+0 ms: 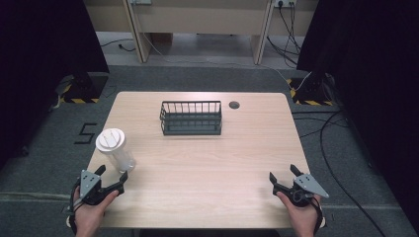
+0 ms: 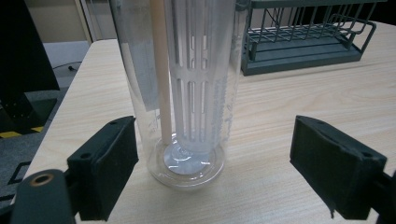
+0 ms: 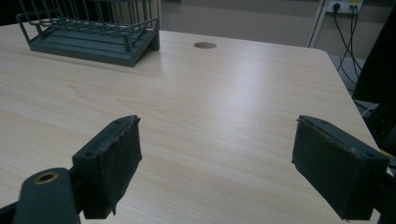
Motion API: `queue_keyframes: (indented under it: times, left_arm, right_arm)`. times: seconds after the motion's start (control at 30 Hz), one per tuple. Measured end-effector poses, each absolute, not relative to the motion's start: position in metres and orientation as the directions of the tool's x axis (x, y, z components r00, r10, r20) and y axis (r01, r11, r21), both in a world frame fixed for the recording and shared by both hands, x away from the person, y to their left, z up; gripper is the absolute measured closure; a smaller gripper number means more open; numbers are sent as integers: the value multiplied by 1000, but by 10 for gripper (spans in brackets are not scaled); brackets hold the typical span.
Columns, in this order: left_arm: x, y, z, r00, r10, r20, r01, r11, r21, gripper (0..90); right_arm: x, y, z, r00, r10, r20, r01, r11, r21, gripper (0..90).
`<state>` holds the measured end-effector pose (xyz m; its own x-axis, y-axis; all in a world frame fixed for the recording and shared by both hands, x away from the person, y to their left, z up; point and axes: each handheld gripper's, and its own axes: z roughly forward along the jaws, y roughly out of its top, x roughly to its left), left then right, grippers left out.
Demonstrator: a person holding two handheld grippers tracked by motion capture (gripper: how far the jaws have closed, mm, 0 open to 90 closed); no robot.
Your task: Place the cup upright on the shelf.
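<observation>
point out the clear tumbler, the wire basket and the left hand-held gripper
clear tumbler (image 2: 187, 93), left gripper view, on its see-through wall
wire basket (image 1: 190, 129), high view, on its front lower rim
left hand-held gripper (image 1: 112, 177), high view, midway between its two open fingertips

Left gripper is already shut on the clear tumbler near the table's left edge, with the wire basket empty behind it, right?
Not quite: the left gripper is open, its jaws apart either side of the clear tumbler, as the left gripper view shows. The wire basket is empty.
</observation>
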<state>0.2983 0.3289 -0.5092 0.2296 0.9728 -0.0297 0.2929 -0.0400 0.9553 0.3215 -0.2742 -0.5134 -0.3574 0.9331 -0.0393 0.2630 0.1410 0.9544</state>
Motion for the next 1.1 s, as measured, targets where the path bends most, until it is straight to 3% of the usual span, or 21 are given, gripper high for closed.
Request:
queue_keyframes:
  times: [0.53,1.1]
  left_arm:
    - [300,323,-506,245,969,-14,274,-56,960,143]
    - [331,330,-507,234,972,-1,269,-64,961,119]
  right_arm:
    - [322,-275,-513,-356,934,-33,270,137,953,162]
    - [323,-274,-513,-367,930,-26,280,137,950,165]
